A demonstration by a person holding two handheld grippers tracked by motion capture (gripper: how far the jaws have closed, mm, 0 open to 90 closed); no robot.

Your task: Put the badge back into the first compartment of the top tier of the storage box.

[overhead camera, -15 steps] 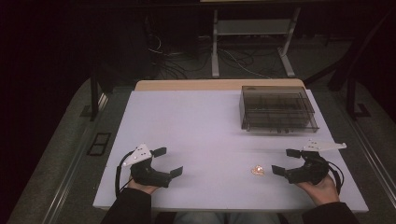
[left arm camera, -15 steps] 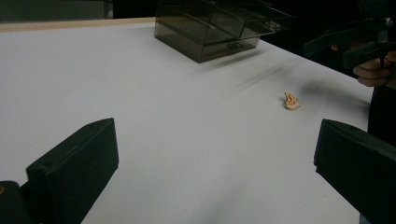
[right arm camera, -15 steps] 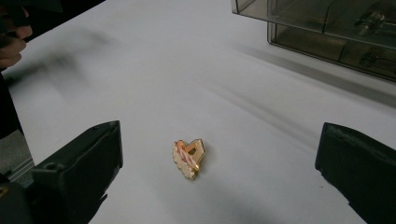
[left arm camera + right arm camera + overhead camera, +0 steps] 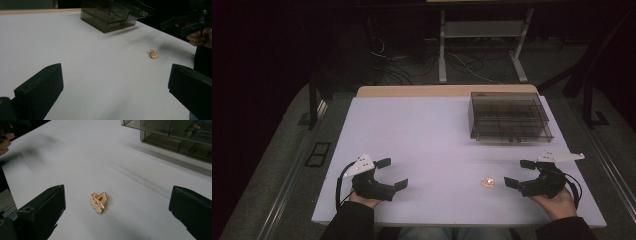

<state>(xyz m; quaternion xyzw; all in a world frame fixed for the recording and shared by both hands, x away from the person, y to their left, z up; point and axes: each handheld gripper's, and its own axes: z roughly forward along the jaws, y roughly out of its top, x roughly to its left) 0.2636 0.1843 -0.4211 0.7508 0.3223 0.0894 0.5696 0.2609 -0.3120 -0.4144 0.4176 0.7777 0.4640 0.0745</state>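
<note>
Near the front edge of the counter (image 4: 422,130), I held my right gripper (image 4: 518,173) wide, just beside the small gold pin (image 4: 487,182); left gripper (image 4: 393,174) wide too. Approach stage; next I'd straddle it, then close, drawer box (image 4: 508,116) beyond.

gold-and-pink pin (image 4: 99,202), smoky grey clear box (image 4: 509,116), white table (image 4: 422,135)

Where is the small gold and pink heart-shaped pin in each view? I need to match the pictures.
High view: small gold and pink heart-shaped pin low, right of centre, near the right gripper.
Left gripper view: upper right.
Right gripper view: low centre, between the jaws.
Shared landmark: smoky clear plastic drawer box.
</note>
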